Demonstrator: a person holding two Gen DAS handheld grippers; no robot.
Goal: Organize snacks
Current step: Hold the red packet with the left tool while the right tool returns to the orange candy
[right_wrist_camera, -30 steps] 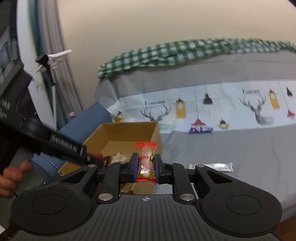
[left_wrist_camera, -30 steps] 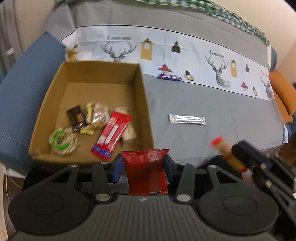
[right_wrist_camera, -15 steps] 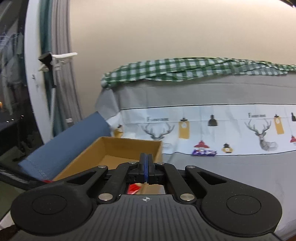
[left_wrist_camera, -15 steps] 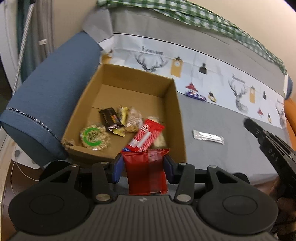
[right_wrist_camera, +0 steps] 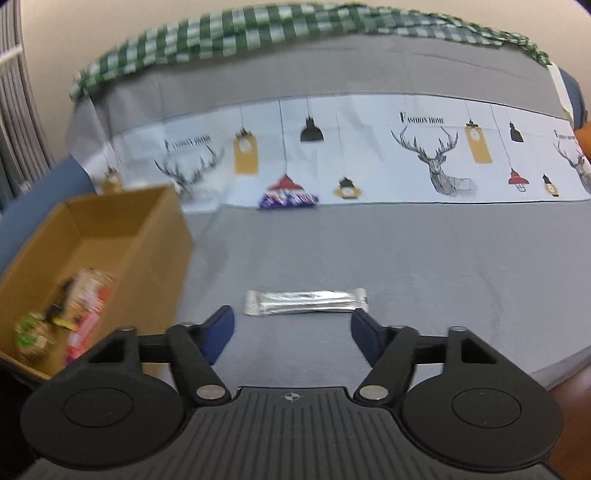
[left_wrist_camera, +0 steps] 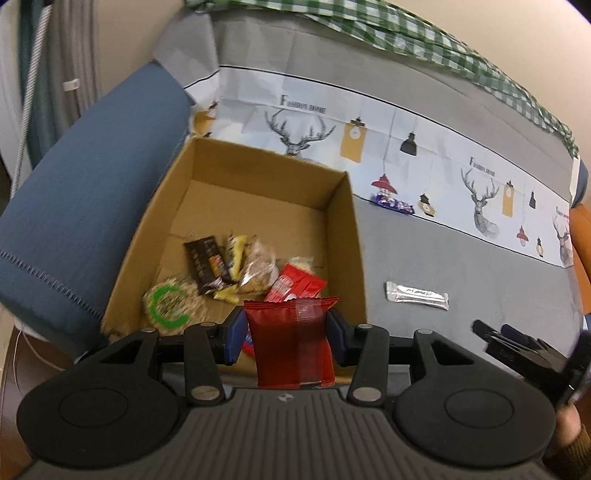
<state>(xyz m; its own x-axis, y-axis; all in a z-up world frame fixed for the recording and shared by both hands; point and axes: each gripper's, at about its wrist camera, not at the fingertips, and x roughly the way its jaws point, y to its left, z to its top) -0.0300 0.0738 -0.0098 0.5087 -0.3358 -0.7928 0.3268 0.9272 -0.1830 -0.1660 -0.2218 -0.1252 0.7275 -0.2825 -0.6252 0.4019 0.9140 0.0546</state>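
Note:
My left gripper is shut on a red snack packet, held above the near edge of an open cardboard box. Several snacks lie in the box, among them a round green-labelled one and a dark bar. My right gripper is open and empty, just in front of a silver wrapped bar on the grey bed cover; the bar also shows in the left wrist view. A purple packet lies farther back. The box shows at the left of the right wrist view.
A blue cushion lies left of the box. A white printed strip with deer crosses the bed, with a green checked cloth behind it. The right gripper's body shows at the left wrist view's right edge. An orange cushion sits far right.
My right gripper let go of its red-and-yellow snack at the box, swung right and opened over the silver bar. My left gripper moved in over the box, still holding the red packet.

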